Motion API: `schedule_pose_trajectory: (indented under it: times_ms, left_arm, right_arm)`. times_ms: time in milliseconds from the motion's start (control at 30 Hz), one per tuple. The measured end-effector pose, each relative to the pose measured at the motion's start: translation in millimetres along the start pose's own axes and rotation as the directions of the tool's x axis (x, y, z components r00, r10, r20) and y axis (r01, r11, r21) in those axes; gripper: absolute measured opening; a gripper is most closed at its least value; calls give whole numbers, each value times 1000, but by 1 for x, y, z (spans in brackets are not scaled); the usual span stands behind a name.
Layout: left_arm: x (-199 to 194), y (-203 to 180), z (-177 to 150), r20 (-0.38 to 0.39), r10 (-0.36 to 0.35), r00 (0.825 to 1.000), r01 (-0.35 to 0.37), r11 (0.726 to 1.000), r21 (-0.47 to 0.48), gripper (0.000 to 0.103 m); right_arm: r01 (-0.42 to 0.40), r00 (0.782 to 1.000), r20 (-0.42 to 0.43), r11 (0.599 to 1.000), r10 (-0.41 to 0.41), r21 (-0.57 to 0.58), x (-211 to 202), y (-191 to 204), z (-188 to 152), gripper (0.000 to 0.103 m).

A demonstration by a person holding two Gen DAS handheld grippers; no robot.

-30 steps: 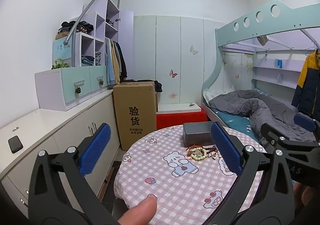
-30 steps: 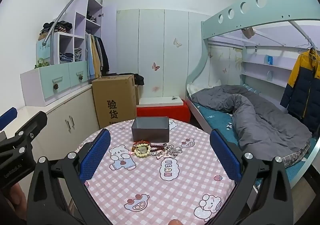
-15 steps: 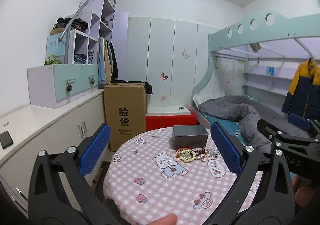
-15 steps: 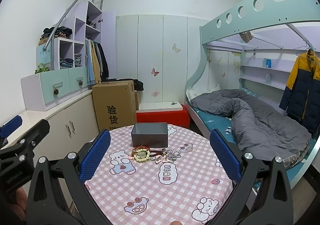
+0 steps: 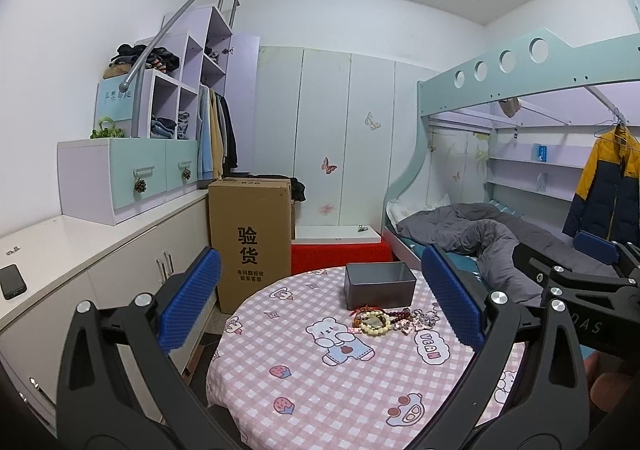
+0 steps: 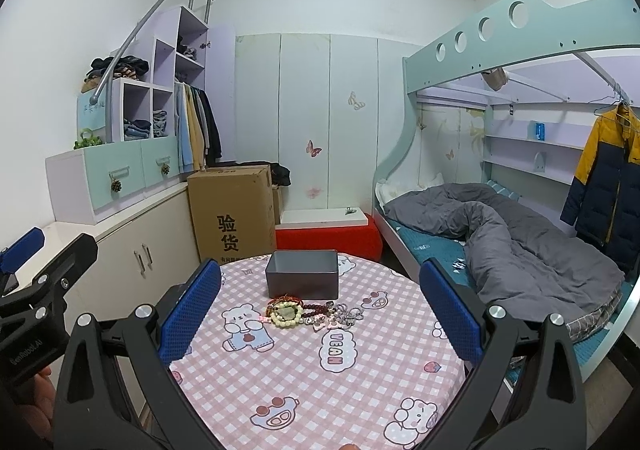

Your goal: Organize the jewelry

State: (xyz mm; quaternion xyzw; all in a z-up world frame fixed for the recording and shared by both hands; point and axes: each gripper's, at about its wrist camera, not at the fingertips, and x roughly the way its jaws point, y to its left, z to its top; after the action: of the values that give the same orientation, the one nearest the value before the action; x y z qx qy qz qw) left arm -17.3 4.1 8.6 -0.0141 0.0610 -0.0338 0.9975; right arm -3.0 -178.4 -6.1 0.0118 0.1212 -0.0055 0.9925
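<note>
A pile of jewelry (image 5: pixel 384 321) (image 6: pixel 310 310) lies on the round table: a cream bead bracelet (image 6: pixel 285 314), dark red beads and silvery pieces. Right behind it stands an open grey box (image 5: pixel 379 285) (image 6: pixel 303 274), empty as far as I can see. My left gripper (image 5: pixel 320 302) is open, held above the table's near side, well short of the pile. My right gripper (image 6: pixel 318 306) is open too, also back from the jewelry. Each gripper shows at the edge of the other's view, apart from each other.
The round table (image 5: pixel 320 390) (image 6: pixel 320 390) wears a pink checked cloth with bear prints. A tall cardboard box (image 5: pixel 250 238) and a red bench (image 5: pixel 340 256) stand behind it. White cabinets (image 5: pixel 100 250) with a phone (image 5: pixel 12 281) run along the left; a bunk bed (image 6: pixel 520 242) fills the right.
Both views have pulled back and shifted a little; in the left wrist view the table and jewelry have slid toward the centre. Both grippers stay open and nothing on the table has moved.
</note>
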Motion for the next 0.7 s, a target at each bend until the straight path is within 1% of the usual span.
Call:
schedule_pose_trajectory:
  times_ms: [333,533,700]
  left_arm:
    - [1,2,-3,1,0,1000,0,1000,-4,98]
    - [7,2,-5,-4,2,1000,-2,1000,3,98]
    - [16,3,-3,3,3,1000,-3,1000,-11,98]
  right_arm:
    - [-5,1000,1,1000,5,-6,-1,0,-1,96]
    - [-12,1000,2,1000,12,-16,4,0,2,96]
    - [-15,1000,-5,1000,15,-18,12,0,2,96]
